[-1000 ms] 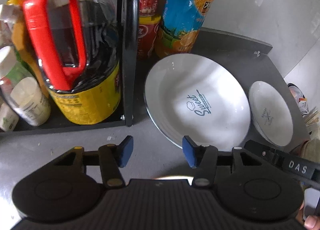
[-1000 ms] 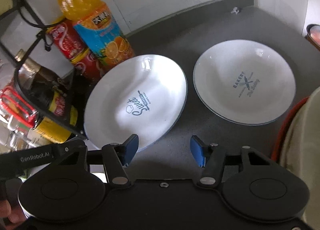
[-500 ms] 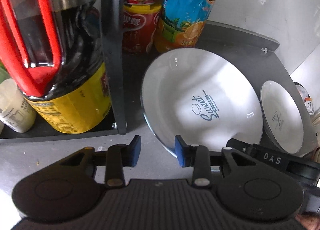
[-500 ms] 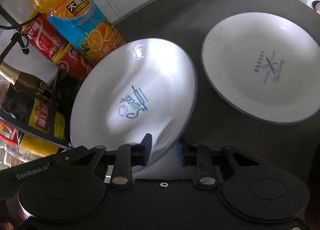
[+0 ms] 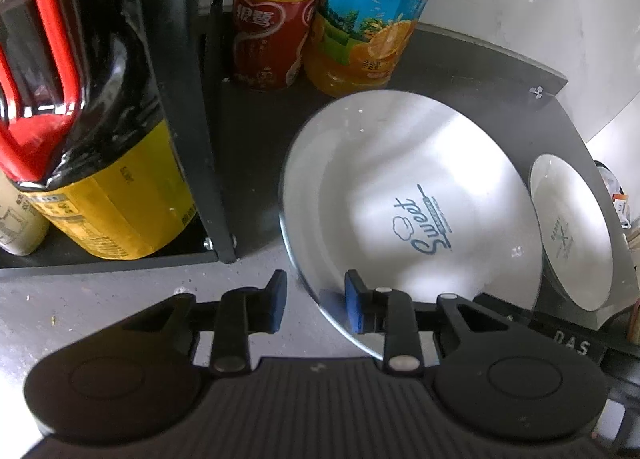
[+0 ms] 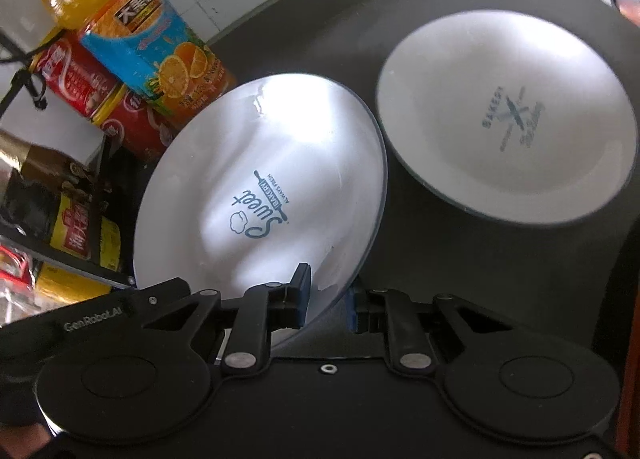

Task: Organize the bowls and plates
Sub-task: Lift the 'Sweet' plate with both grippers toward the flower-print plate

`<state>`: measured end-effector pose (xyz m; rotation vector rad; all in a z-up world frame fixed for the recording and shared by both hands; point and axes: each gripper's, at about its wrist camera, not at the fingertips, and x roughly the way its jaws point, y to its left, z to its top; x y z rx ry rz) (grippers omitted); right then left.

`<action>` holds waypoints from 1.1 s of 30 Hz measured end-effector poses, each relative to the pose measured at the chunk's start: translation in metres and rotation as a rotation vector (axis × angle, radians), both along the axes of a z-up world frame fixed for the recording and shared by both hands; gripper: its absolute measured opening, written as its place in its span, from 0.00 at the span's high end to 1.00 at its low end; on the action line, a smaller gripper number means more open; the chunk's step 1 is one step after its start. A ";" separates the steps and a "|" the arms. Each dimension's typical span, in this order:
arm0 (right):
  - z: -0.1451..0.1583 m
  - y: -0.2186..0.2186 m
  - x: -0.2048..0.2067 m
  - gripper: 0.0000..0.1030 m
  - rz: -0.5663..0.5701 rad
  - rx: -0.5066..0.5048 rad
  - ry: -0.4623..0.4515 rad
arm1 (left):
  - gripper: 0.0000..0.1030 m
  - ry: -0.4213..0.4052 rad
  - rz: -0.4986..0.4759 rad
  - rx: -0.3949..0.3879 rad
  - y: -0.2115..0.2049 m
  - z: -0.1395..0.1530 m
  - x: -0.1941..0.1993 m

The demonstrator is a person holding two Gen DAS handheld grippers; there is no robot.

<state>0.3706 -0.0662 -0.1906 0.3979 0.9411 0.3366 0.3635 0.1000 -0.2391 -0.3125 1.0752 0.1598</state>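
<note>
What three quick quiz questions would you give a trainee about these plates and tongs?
1. True or false: the Sweet plate and the Bakery plate lie apart.
2. The Sweet plate's rim sits between: A, left tongs only; B, right tongs only; C, both.
3. Name the orange-filled thing behind the Sweet plate.
Key: 1 true; 2 C; 3 juice bottle.

Ahead-left of tongs: black metal rack post (image 5: 188, 107), red cans (image 5: 272, 43), orange juice bottle (image 5: 360, 19) block. Right: bare dark countertop (image 6: 460, 259) before white "Bakery" bowl (image 6: 508, 119).
</note>
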 end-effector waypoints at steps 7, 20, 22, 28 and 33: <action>0.001 0.001 0.008 0.81 0.020 -0.008 -0.044 | 0.76 -0.002 0.025 -0.032 0.002 -0.003 0.001; 0.020 -0.006 -0.013 0.86 0.031 -0.017 -0.119 | 0.82 -0.019 0.049 -0.078 0.008 0.015 -0.019; 0.022 -0.009 -0.016 0.86 0.021 -0.006 -0.125 | 0.83 -0.014 0.059 -0.102 0.008 0.016 -0.023; 0.020 -0.012 -0.027 0.85 0.013 -0.008 -0.129 | 0.84 -0.027 0.053 -0.098 0.004 0.021 -0.033; 0.022 -0.014 -0.037 0.85 0.012 -0.004 -0.160 | 0.84 -0.052 0.049 -0.093 0.003 0.030 -0.040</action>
